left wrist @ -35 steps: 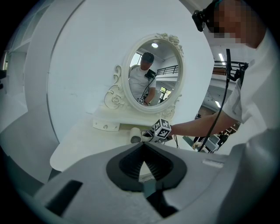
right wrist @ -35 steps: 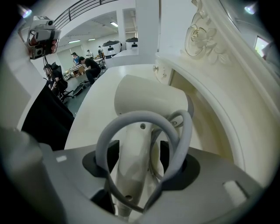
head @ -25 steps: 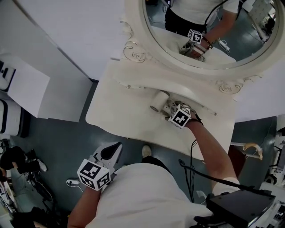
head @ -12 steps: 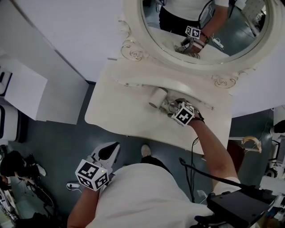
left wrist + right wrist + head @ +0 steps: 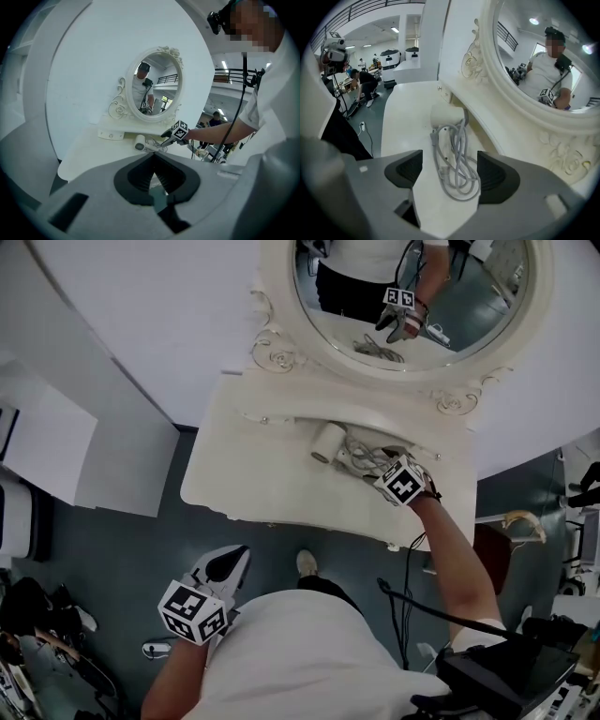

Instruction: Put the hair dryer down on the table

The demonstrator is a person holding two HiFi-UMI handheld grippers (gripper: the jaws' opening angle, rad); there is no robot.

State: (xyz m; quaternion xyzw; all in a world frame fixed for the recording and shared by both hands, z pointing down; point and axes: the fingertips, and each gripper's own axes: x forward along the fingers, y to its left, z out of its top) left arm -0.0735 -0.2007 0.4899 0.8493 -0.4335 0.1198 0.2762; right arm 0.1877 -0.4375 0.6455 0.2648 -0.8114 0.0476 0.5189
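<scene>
Nearest the person, at 7 o'clock in the head view, the left tongs [image 5: 228, 563] hang over the dark floor [image 5: 141, 531], off the near edge of the table [image 5: 234, 474]. Their own view shows the left tongs [image 5: 153, 169] with jaws together and nothing between them, pointing across at the table. Farther out, at about 3 o'clock, the right tongs [image 5: 380, 470] reach over the tabletop at the end of the outstretched arm. In the right gripper view the right tongs [image 5: 449, 171] stand with jaws apart, and a loose coil of grey cord [image 5: 455, 164] lies on the table between them, not clamped. The hair dryer [image 5: 446, 114] lies on its side on the table just beyond the coil, at 12 o'clock from the jaws. In the head view the hair dryer [image 5: 329, 442] sits at 10 o'clock from the right tongs, close under the raised back ledge. Beyond it, at 12 o'clock, the oval mirror [image 5: 412, 287] in its carved white frame stands against the white wall [image 5: 141, 324].
</scene>
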